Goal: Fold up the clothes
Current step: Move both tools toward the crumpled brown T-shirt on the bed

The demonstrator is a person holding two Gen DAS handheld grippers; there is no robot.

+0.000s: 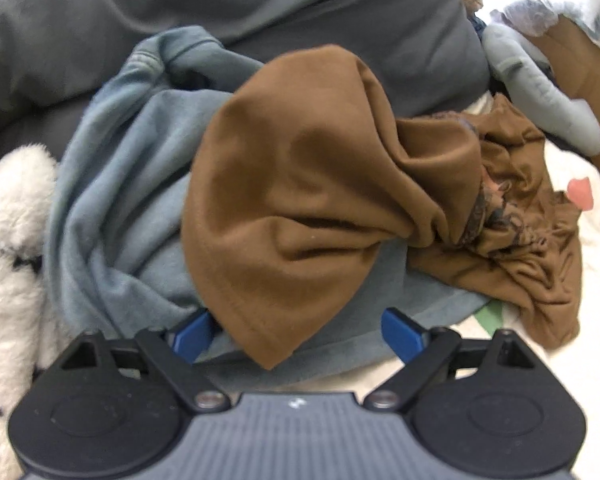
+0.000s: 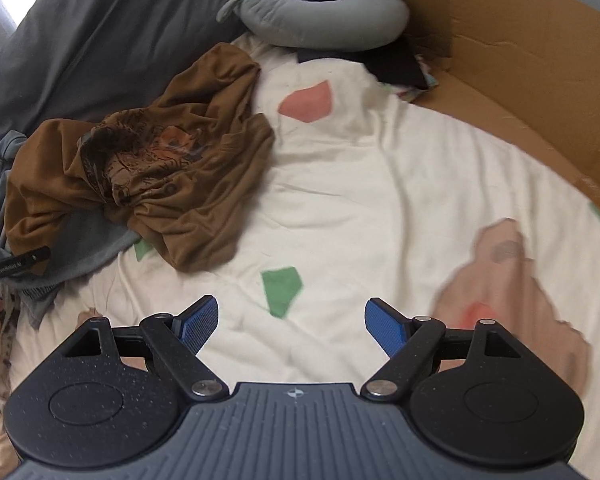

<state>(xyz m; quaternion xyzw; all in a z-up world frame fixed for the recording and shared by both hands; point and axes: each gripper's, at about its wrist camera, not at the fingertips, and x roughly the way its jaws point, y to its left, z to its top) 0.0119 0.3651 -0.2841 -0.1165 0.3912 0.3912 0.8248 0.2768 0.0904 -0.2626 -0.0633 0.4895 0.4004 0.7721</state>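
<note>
A crumpled brown T-shirt (image 1: 300, 184) with a dark print lies on top of a blue-grey sweatshirt (image 1: 120, 200) on the bed. My left gripper (image 1: 296, 336) hovers close over this pile. Its jaws stand wide apart, and the brown hem hangs between the blue pads (image 1: 192, 336) without being pinched. The right wrist view shows the same brown T-shirt (image 2: 140, 168) to the left. My right gripper (image 2: 291, 326) is open above the white sheet (image 2: 380, 180), with only bedding between its fingers.
A dark grey duvet (image 1: 260, 0) rises behind the pile and a white fluffy item (image 1: 8, 220) lies at its left. A grey neck pillow (image 2: 320, 20) and a cardboard box (image 2: 520, 60) border the far and right sides. A pale pink cloth (image 2: 512, 292) lies at the right.
</note>
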